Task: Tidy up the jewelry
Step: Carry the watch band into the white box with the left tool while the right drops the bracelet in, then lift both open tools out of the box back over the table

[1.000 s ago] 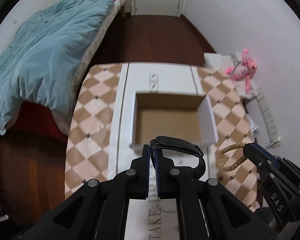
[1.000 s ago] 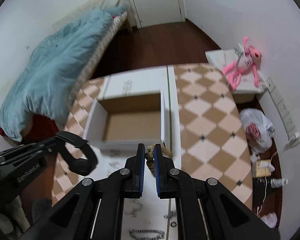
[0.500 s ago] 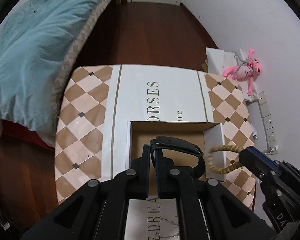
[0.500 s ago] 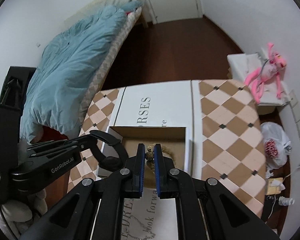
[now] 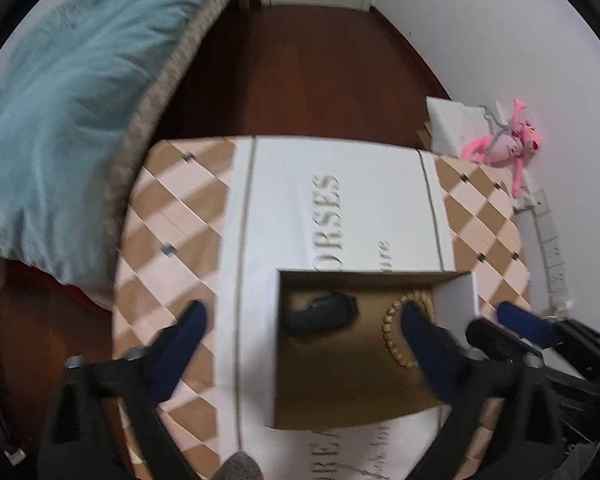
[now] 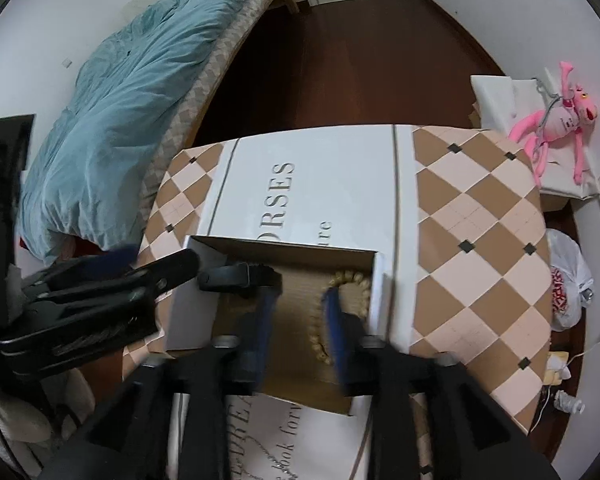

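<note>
An open white cardboard box [image 5: 456, 300] with a brown floor sits on the table. A black wristband [image 5: 320, 314] lies in its left part, and it also shows in the right wrist view [image 6: 240, 276]. A wooden bead bracelet [image 5: 394, 336] lies in its right part, and it also shows in the right wrist view [image 6: 352, 280]. My left gripper [image 5: 300, 320] is open wide above the box. My right gripper [image 6: 300, 304] is open just above the bracelet. The box shows in the right wrist view too [image 6: 380, 280].
The table [image 6: 480, 240] has a checked brown cover with a white lettered runner [image 6: 320, 184]. A bed with a blue duvet [image 6: 120, 120] stands at the left. A pink plush toy [image 6: 556, 120] lies at the right. A thin chain [image 6: 276, 460] lies near the front.
Both grippers have opened. The black wristband and the bead bracelet have dropped from them into the box. Both grippers have moved closer over the box.
</note>
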### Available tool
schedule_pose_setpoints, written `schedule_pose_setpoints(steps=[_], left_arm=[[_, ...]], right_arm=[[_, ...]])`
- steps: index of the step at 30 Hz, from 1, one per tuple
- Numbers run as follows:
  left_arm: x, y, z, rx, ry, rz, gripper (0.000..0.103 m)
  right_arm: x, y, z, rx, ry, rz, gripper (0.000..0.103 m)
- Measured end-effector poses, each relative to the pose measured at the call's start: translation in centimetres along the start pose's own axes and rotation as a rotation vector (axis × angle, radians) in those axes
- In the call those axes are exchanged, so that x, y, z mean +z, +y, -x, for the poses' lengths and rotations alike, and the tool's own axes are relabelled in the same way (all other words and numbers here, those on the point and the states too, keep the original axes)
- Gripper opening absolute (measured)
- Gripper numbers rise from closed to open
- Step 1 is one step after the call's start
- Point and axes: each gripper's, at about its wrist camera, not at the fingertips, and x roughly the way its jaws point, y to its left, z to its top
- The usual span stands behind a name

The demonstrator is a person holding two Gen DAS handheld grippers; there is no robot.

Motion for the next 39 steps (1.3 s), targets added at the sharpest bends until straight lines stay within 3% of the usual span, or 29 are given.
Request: schedule_pose_setpoints(steps=[1, 7, 13, 22, 39], left_arm=[[-0.1, 0.2, 0.2, 0.022, -0.009, 0.002, 0.101], [-2.1, 1.7, 0.8, 0.139, -0.093, 0.016, 0.103], [-4.5, 2.4, 0.3, 0.188, -0.121, 0.024, 0.103], [-6.3, 2.5, 1.3, 0.210, -0.159, 0.035, 0.103], [-10.3, -0.2, 8.9, 0.131, -0.253, 0.006, 0.103]], right_arm=[[-0.1, -0.1, 0.1, -0.022, -0.005, 0.002, 0.073], [-2.7, -0.6, -0.7, -0.222, 0.012, 0.025, 0.097], [-5.2, -0.9, -1.7, -0.302, 0.022, -0.007, 0.098], [-6.7, -0.6, -1.3, -0.340, -0.004, -0.036, 0.098], [-10.1, 1.7, 8.8, -0.403, -0.214, -0.018, 0.098]])
